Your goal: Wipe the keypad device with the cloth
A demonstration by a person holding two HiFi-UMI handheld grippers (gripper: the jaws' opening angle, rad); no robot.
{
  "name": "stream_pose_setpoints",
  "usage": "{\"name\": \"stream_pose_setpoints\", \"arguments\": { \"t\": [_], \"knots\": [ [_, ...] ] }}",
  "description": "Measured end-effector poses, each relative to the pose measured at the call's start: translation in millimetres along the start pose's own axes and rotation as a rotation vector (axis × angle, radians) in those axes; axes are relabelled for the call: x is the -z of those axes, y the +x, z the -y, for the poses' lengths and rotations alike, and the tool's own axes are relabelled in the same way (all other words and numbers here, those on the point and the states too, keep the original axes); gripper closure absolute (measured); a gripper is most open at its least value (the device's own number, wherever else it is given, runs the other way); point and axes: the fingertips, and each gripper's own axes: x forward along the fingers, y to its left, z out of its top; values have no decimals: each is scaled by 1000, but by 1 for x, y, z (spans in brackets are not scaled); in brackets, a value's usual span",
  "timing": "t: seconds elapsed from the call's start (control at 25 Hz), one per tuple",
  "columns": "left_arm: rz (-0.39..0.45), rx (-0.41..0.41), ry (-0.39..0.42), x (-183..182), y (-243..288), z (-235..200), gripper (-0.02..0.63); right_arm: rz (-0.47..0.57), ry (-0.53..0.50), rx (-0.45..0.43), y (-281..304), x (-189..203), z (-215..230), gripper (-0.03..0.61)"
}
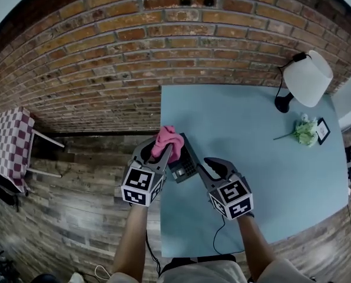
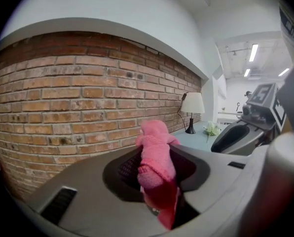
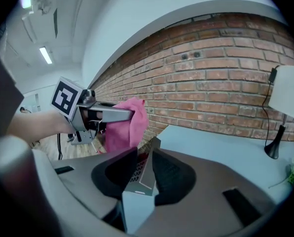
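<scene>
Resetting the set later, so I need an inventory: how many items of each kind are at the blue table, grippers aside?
lamp: 1
flower sprig: 1
small frame: 1
keypad device: 1
pink cloth: 1
Total: 5

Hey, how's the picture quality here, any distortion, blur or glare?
Head view: strong fisheye, brick wall bows into an arc, even light. Left gripper view: pink cloth sharp, ceiling lights blown out. Right gripper view: keypad device close and slightly soft, dark corners.
</scene>
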Motion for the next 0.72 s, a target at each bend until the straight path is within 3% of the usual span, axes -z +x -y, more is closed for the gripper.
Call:
{"name": "stream_pose_setpoints", "arguments": {
  "t": [0.4,0.72],
  "knots": [
    [-33,27,-22,35,55,-7,447,-111,-61,-22,29,42,3,454],
    [-66,30,-53,57,73,-3,446,-90,-49,-43,31,47,4,456]
  ]
}}
